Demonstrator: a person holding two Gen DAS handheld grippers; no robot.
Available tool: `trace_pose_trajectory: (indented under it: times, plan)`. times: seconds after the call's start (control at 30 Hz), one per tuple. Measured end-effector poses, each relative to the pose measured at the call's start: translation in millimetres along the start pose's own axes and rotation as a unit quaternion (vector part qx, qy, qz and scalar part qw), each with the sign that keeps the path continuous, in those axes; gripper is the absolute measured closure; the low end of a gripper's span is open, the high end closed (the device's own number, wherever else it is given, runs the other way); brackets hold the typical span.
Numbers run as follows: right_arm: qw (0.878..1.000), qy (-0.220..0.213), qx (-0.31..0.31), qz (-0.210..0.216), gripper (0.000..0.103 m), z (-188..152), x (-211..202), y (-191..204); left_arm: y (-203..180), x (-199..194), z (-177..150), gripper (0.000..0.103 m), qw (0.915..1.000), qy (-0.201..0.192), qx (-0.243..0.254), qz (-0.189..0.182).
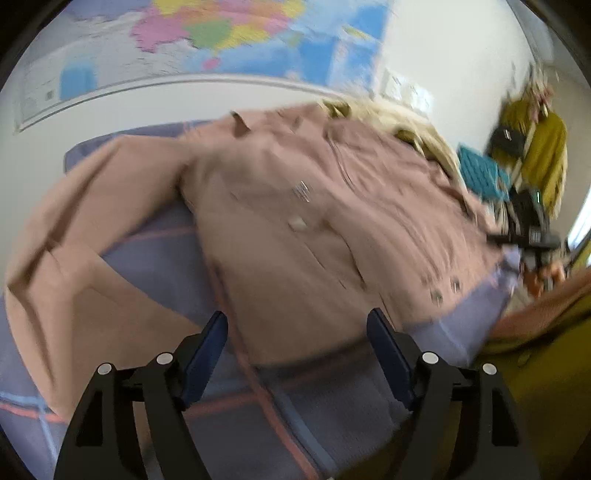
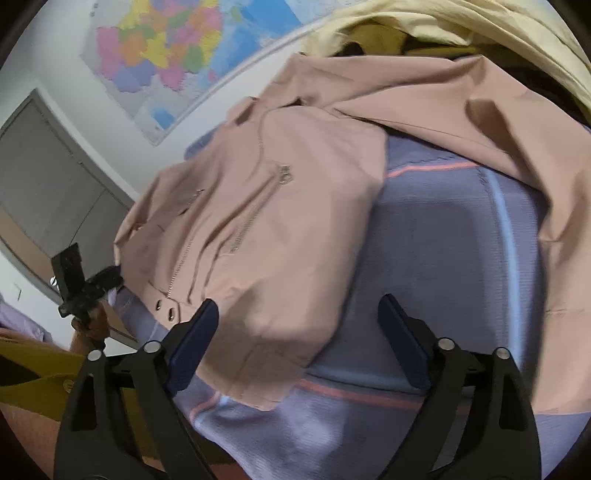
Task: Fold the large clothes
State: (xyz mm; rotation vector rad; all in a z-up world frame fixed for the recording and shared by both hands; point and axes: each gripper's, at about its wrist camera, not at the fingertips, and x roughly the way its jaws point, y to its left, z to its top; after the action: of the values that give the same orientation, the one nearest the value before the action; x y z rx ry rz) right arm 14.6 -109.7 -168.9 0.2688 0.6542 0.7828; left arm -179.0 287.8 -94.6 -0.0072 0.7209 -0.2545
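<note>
A dusty-pink zip jacket [image 1: 295,206] lies spread, front up, on a purple plaid cover [image 1: 236,398]. One sleeve [image 1: 74,236] trails out to the left. My left gripper [image 1: 297,317] hovers open over the jacket's lower hem, with nothing between its blue pads. In the right wrist view the jacket [image 2: 258,221] fills the middle and its other sleeve [image 2: 517,129] runs off to the right. My right gripper [image 2: 298,302] is open over the jacket's near corner and the plaid cover [image 2: 443,258], with no cloth pinched between its pads.
A pale yellow garment [image 2: 443,22] is heaped behind the jacket. A coloured map [image 1: 221,33] hangs on the wall. At the far right are a teal knit item [image 1: 480,173] and mustard clothes [image 1: 543,155]. A hand [image 2: 92,325] in a mustard sleeve [image 2: 33,373] holds the left tool beside a grey door [image 2: 48,177].
</note>
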Motion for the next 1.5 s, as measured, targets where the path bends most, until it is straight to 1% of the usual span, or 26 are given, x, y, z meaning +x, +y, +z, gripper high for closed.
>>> trace_pose_trajectory:
  times: [0.03, 0.1, 0.13, 0.17, 0.2, 0.23, 0.27, 0.3, 0.37, 0.47, 0.5, 0.57, 0.6, 0.63, 0.7, 0.73, 0.8, 0.87, 0.9, 1.0, 1.1, 1.17, 1.37, 1.43, 1.47, 1.5]
  plan:
    - [1.000, -0.003, -0.001, 0.005, 0.019, 0.4, 1.2, 3.1, -4.1, 5.7, -0.8, 0.023, 0.9999, 0.005, 0.009, 0.002]
    - [0.998, 0.005, 0.013, 0.055, 0.061, 1.2, 14.6, 7.7, -15.0, 23.8, -1.7, 0.023, 0.9992, 0.017, 0.028, 0.021]
    - [0.998, 0.011, 0.020, 0.059, 0.069, 3.4, 22.2, 8.3, -15.9, 30.3, 1.3, 0.023, 0.9990, 0.019, 0.027, 0.029]
    - [0.998, 0.018, 0.027, 0.054, 0.081, 3.1, 28.3, 9.2, -17.2, 35.4, 6.5, 0.037, 0.9988, 0.005, 0.024, 0.043]
    - [0.997, 0.017, 0.035, 0.067, 0.082, 2.6, 28.5, 9.9, -15.3, 39.0, 11.5, 0.049, 0.9987, 0.003, 0.012, 0.050]
    - [0.996, 0.011, 0.042, 0.077, 0.082, 1.8, 23.8, 10.0, -10.6, 39.4, 15.4, 0.078, 0.9984, 0.001, -0.004, 0.056]
    - [0.994, -0.001, 0.049, 0.099, 0.084, 3.6, 15.1, 13.8, -1.6, 36.3, 21.5, 0.098, 0.9979, -0.001, -0.036, 0.054]
    - [0.992, -0.015, 0.052, 0.117, 0.086, 4.1, 3.5, 18.5, 6.2, 29.2, 24.7, 0.100, 0.9975, -0.009, -0.060, 0.035]
    - [0.989, -0.036, 0.048, 0.133, 0.088, 3.8, -20.9, 29.3, 10.9, -4.2, 28.0, 0.100, 0.9957, -0.051, -0.076, 0.012]
    - [0.987, -0.050, 0.030, 0.147, 0.089, 2.1, -53.5, 45.5, -6.1, -60.8, 27.2, 0.099, 0.9933, -0.106, -0.044, -0.009]
    - [0.989, -0.045, 0.025, 0.138, 0.089, 0.6, -57.5, 48.1, -10.8, -72.2, 26.5, 0.099, 0.9929, -0.114, -0.032, -0.010]
    - [0.994, -0.013, 0.028, 0.102, 0.084, -2.1, -51.7, 44.7, -16.8, -79.0, 24.0, 0.099, 0.9943, -0.106, -0.014, -0.003]
    - [0.997, 0.003, 0.032, 0.068, 0.069, -2.0, -45.1, 41.0, -18.4, -75.4, 21.8, 0.098, 0.9956, -0.094, -0.005, 0.007]
    - [0.999, 0.020, 0.039, 0.013, 0.063, -2.2, -35.8, 33.9, -18.2, -63.5, 19.4, 0.096, 0.9973, -0.069, -0.001, 0.024]
    - [0.997, 0.024, 0.034, -0.065, 0.050, 0.1, -28.5, 28.6, -15.9, -41.1, 14.3, 0.087, 0.9981, -0.032, -0.007, 0.051]
    - [0.995, 0.015, 0.025, -0.098, 0.046, 2.9, -28.0, 29.3, -14.7, -35.8, 12.3, 0.073, 0.9976, -0.022, -0.007, 0.066]
    - [0.995, -0.009, 0.005, -0.103, 0.032, 9.7, -31.8, 39.2, -14.5, -23.3, 6.9, 0.064, 0.9954, -0.008, 0.003, 0.096]
    - [0.993, -0.026, -0.039, -0.105, 0.031, 15.8, -29.7, 57.2, -16.5, -14.3, 6.0, 0.045, 0.9929, -0.001, 0.021, 0.117]
    - [0.991, -0.030, -0.068, -0.109, 0.031, 21.0, -24.6, 69.4, -17.8, -12.4, 4.7, 0.044, 0.9923, 0.001, 0.028, 0.121]
    - [0.986, -0.027, -0.135, -0.092, 0.033, 39.0, 2.8, 99.4, -17.8, -10.0, 5.3, 0.044, 0.9928, 0.000, 0.035, 0.114]
    - [0.983, -0.009, -0.161, -0.089, 0.034, 65.5, 42.2, 115.0, -14.9, -11.4, 4.7, 0.049, 0.9925, -0.007, 0.027, 0.119]
    - [0.983, 0.009, -0.161, -0.083, 0.035, 87.1, 73.7, 117.4, -12.9, -10.3, 7.8, 0.050, 0.9930, -0.011, 0.019, 0.116]
    - [0.980, 0.066, -0.136, -0.126, 0.037, 140.9, 161.9, 102.9, -13.4, -2.2, 10.1, 0.050, 0.9940, -0.015, 0.016, 0.107]
    - [0.976, 0.086, -0.133, -0.148, 0.058, 147.5, 181.6, 92.7, -11.6, -0.3, 10.0, 0.050, 0.9946, -0.016, 0.012, 0.102]
    - [0.975, 0.104, -0.135, -0.145, 0.072, 149.9, 193.2, 89.1, -10.8, 0.5, 10.5, 0.050, 0.9947, -0.016, 0.010, 0.101]
    - [0.975, 0.097, -0.142, -0.141, 0.088, 150.5, 193.7, 89.9, -10.1, 1.2, 11.0, 0.050, 0.9947, -0.016, 0.008, 0.101]
